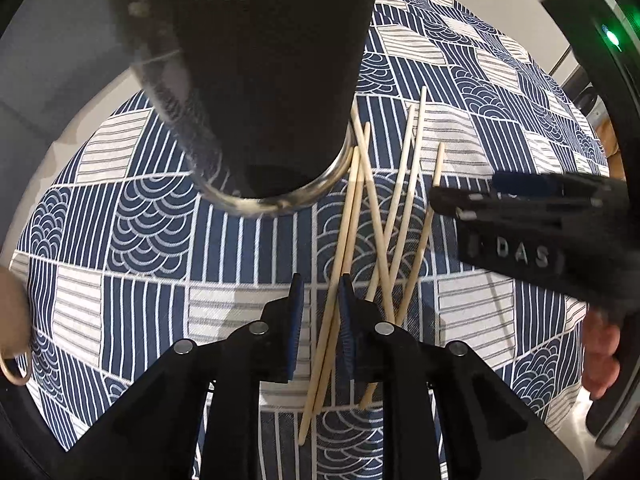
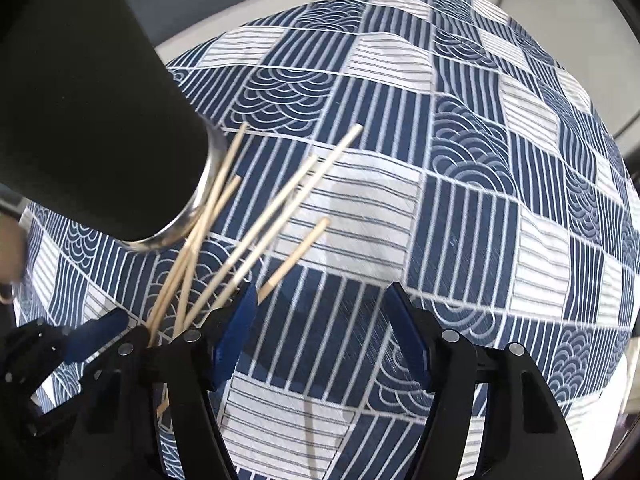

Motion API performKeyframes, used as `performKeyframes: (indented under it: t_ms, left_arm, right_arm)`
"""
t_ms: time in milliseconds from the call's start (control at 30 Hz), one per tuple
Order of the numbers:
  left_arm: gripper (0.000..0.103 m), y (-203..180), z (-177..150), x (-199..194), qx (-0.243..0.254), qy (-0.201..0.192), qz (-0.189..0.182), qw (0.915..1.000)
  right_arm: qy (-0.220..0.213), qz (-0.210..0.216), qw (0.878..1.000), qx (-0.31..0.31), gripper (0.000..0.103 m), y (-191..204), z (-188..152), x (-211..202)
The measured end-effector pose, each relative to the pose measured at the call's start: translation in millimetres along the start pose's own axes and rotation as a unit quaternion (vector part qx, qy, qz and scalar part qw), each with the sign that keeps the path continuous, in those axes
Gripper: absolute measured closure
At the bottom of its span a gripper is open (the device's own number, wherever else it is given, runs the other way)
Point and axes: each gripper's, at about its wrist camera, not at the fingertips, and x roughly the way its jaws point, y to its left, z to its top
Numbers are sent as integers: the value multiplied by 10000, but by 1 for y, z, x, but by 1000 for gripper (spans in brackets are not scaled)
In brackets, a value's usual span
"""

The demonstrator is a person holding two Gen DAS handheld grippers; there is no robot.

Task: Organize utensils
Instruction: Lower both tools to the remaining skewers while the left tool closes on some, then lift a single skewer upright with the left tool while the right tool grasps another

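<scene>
Several wooden chopsticks [image 1: 384,216] lie crossed in a loose heap on the blue-and-white patterned cloth [image 1: 152,220]. A tall black cup [image 1: 260,80] with a steel ring at its foot stands just behind them. My left gripper [image 1: 320,282] points down over the near end of the heap. Two chopsticks run between its blue pads, which stand narrowly apart and do not press on them. My right gripper [image 2: 322,286] is open over bare cloth with nothing between its fingers. The chopsticks [image 2: 248,248] fan out beside its left pad [image 2: 236,328]. In the left wrist view it [image 1: 444,200] reaches in from the right.
The cloth-covered table [image 2: 480,160] stretches far to the right and back; its pale edge [image 2: 192,36] shows behind the cup [image 2: 80,100]. A person's hand [image 1: 600,352] holds the right gripper's handle, and another hand [image 1: 12,312] shows at the left edge.
</scene>
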Motion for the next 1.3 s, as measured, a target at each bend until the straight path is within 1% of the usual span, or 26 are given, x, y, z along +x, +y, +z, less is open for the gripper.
performKeyframes:
  t_ms: [67, 100, 133, 167, 233, 300, 333, 400, 433, 467, 500, 533, 567, 600, 633, 700, 733, 767, 800, 833, 900, 967, 1067, 1200, 1267, 1300]
  left_arm:
    - [81, 3, 2, -1, 26, -6, 18, 10000]
    - [81, 4, 3, 1, 22, 2, 33, 10000]
    - [76, 5, 5, 5, -2, 79, 58, 10000]
    - [76, 3, 6, 7, 19, 102, 70, 9999]
    - [76, -5, 7, 9, 230, 77, 221, 9995]
    - [77, -7, 10, 11, 195, 86, 193, 9996]
    - [77, -4, 11, 11, 32, 90, 148, 9998]
    - [78, -5, 10, 11, 47, 64, 190, 9998]
    - [83, -8, 10, 11, 133, 62, 202, 9997]
    - [92, -9, 10, 10, 162, 84, 153, 9997]
    - [97, -11, 11, 9, 181, 111, 105, 9997]
    - [97, -11, 11, 9, 173, 140, 50, 9997]
    - [97, -10, 10, 8, 123, 140, 31, 9998]
    - [97, -13, 9, 8, 48, 144, -5, 9999]
    - [98, -12, 7, 8, -15, 156, -50, 9999]
    - [98, -6, -1, 3, -92, 161, -137, 9997]
    - [98, -5, -6, 2, -127, 163, -152, 9997]
    - [98, -2, -12, 1, -196, 175, -176, 9995]
    - [98, 0, -17, -2, -317, 197, -217, 9991]
    - [98, 1, -20, -2, -391, 217, -246, 9987]
    - [98, 4, -27, -5, -526, 253, -251, 9980]
    - [99, 6, -37, -9, -640, 264, -212, 9974]
    - [99, 9, -52, -15, -910, 237, -219, 9953]
    - [99, 15, -71, -21, -1252, 217, -206, 9917]
    - [98, 16, -79, -24, -1338, 228, -199, 9905]
    - [98, 17, -85, -26, -1361, 240, -211, 9902]
  right_arm:
    - [-26, -30, 9999, 101, 41, -4, -6, -4]
    - [-4, 1, 9998, 189, 39, -6, -7, -4]
    - [26, 137, 9995, 282, 39, -9, -9, -3]
    - [15, 109, 9998, 136, 39, -9, -9, -1]
    - [-96, -52, 9996, -249, 39, -5, -9, 0]
    - [-108, -50, 9996, -268, 39, -4, -10, 0]
    - [37, -113, 9998, -183, 38, -5, -9, 2]
    - [107, -197, 9996, -190, 38, -3, -5, 2]
    - [183, -184, 9997, -23, 38, -4, -5, 1]
    - [202, -193, 9996, 49, 39, -4, -5, 1]
    - [209, -206, 9995, 87, 47, -2, -4, 1]
    - [185, -188, 9996, 58, 66, 1, -3, -1]
    - [143, -165, 9998, -45, 79, 4, -3, -4]
    - [133, -139, 9997, -134, 99, 6, -1, -5]
    - [145, -164, 9993, -301, 100, 7, -2, -6]
    - [131, -126, 9989, -425, 103, 4, -1, -6]
    - [117, -117, 9990, -403, 103, -2, 0, -6]
    - [139, 70, 9994, -294, 103, -10, 1, -7]
    - [183, 329, 9992, -136, 102, -16, 2, -6]
    - [254, 775, 9966, 141, 102, -28, 2, -6]
    - [313, 1146, 9925, 289, 98, -38, 2, -6]
    - [255, 1199, 9922, 230, 98, -39, 0, -8]
    - [222, 1523, 9881, 31, 98, -29, -6, -16]
    - [61, 1387, 9880, -674, 97, -2, 2, -19]
    - [35, 1453, 9863, -777, 88, 8, 7, -21]
    - [35, 1472, 9858, -801, 74, 10, 9, -21]
